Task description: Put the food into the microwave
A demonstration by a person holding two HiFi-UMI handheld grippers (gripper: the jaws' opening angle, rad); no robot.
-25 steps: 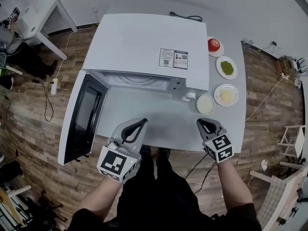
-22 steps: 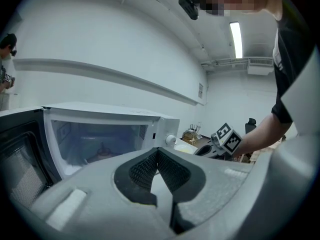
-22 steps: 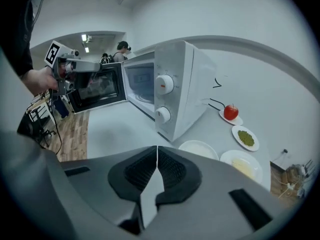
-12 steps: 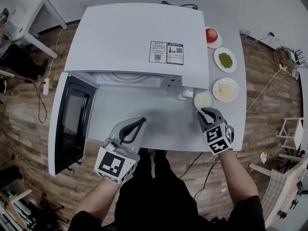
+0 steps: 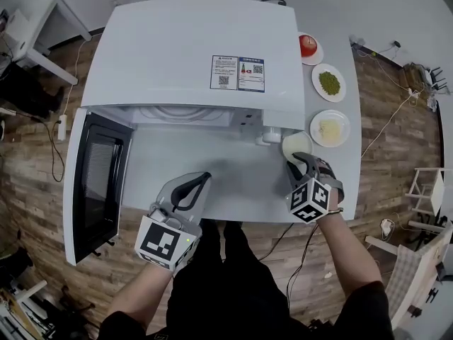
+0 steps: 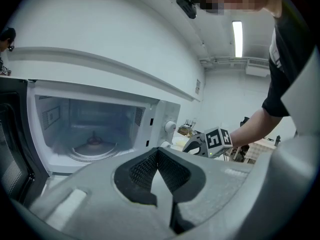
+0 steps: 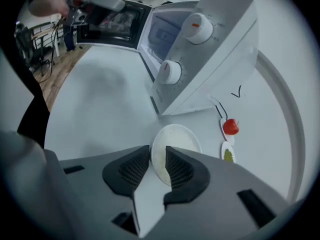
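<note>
plate (image 5: 296, 143), round and white, beside smooth boxy white microwave (image 5: 177, 48).

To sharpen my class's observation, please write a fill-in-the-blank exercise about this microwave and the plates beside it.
1. The door of the microwave stands ____.
2. In the head view, the door hangs at the microwave's ____ side.
3. The plate farthest from the person holds something round and ____.
4. The plate next to it holds a heap of ____ food.

Missing words: open; left; red; green.
</note>
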